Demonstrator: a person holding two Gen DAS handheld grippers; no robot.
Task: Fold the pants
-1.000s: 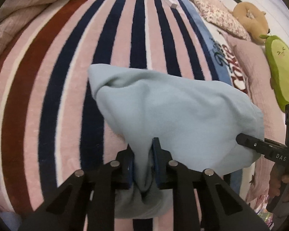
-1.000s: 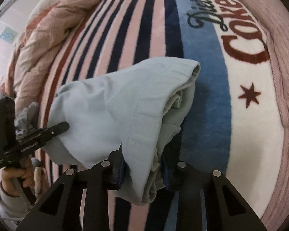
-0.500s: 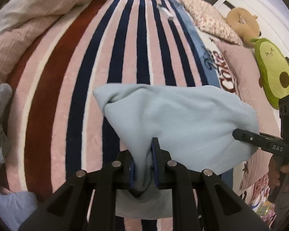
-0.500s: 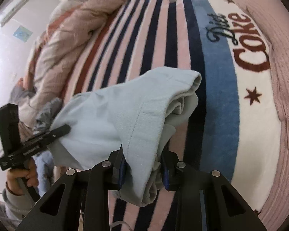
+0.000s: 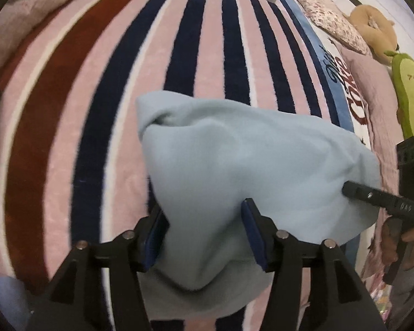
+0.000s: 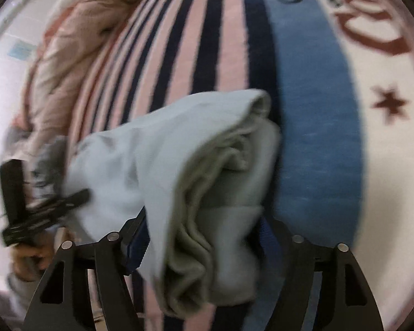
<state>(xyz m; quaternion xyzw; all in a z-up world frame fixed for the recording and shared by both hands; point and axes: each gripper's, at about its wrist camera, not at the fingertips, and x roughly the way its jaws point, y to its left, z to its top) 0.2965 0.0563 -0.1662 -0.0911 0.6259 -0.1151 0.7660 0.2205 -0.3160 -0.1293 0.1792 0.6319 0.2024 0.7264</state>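
Both sets of fingers stand wide apart: the left gripper [image 5: 204,234] and right gripper [image 6: 204,237] each straddle the folded light-blue pants [image 5: 251,165] loosely, without pinching them. The pants bundle lies on the striped blanket [image 5: 96,96] of the bed, with both grippers reaching low over it from its near edge.

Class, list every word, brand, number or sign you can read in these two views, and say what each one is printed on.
"DAS": white letters on the right gripper's black finger, left wrist view; the first letter is faint.
"Co…": red letters on the blanket's white panel, cut off by the pants.
Dark script above it: too distorted to read.
Right wrist view: red letters blurred, unreadable; a red star, no text.
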